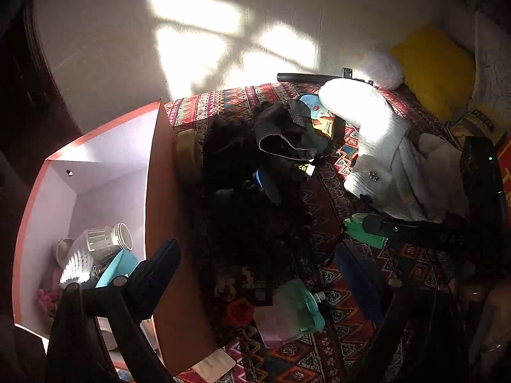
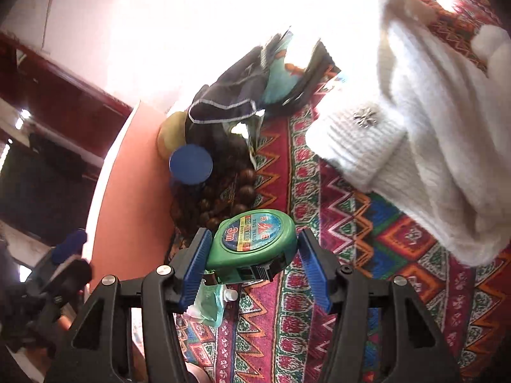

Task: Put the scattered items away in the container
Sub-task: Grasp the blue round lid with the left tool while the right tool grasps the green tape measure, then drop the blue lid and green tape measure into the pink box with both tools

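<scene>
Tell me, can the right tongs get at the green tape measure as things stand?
Probably yes. The green tape measure already sits between the right tongs, nothing blocks it; the left pad looks against it, the right pad still shows a gap.

The left wrist camera looked steeply down over the orange box (image 1: 161,198) and patterned cloth (image 1: 332,344); the right sat nearer, low over the same cloth, both catching the white knitwear (image 2: 424,146).
</scene>
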`<act>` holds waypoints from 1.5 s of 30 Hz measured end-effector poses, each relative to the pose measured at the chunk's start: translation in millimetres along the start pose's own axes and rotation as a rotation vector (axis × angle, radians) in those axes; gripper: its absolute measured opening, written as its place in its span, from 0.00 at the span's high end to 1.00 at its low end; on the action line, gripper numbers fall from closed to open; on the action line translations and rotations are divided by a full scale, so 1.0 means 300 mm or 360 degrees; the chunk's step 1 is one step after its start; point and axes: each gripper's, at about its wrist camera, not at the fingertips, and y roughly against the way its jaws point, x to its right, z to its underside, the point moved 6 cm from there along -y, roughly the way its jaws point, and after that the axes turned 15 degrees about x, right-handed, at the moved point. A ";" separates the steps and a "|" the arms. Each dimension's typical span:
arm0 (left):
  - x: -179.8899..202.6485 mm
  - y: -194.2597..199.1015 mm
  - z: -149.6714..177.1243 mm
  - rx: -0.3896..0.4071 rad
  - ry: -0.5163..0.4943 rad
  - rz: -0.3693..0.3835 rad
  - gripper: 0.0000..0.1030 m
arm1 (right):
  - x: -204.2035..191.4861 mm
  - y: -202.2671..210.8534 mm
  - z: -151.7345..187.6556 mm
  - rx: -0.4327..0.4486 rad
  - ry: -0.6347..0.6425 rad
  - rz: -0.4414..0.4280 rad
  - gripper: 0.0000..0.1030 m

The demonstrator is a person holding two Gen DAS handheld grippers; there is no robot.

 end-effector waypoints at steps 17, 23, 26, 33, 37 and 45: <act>-0.012 -0.427 0.010 -0.0022 -0.0272 -0.0325 0.79 | 0.032 -0.059 -0.020 -0.0118 -0.0116 -0.0120 0.46; -0.074 -0.266 -0.062 0.0115 0.0129 -0.0118 0.80 | 0.016 -0.046 -0.028 -0.0094 -0.0108 -0.0123 0.46; -0.053 -0.134 -0.109 0.0228 0.0219 -0.0007 0.80 | 0.004 -0.015 -0.054 -0.0042 -0.0109 -0.0118 0.46; 0.027 0.055 -0.169 0.0318 0.0334 0.0280 0.80 | -0.069 0.088 -0.102 0.0093 -0.0075 -0.0112 0.46; 0.036 0.170 -0.189 0.0372 0.0390 0.0392 0.80 | -0.132 0.170 -0.107 0.0187 0.0017 -0.0065 0.46; -0.351 0.464 -0.257 0.0678 0.0589 0.0210 0.79 | -0.530 0.333 -0.074 0.0510 0.0443 -0.0149 0.46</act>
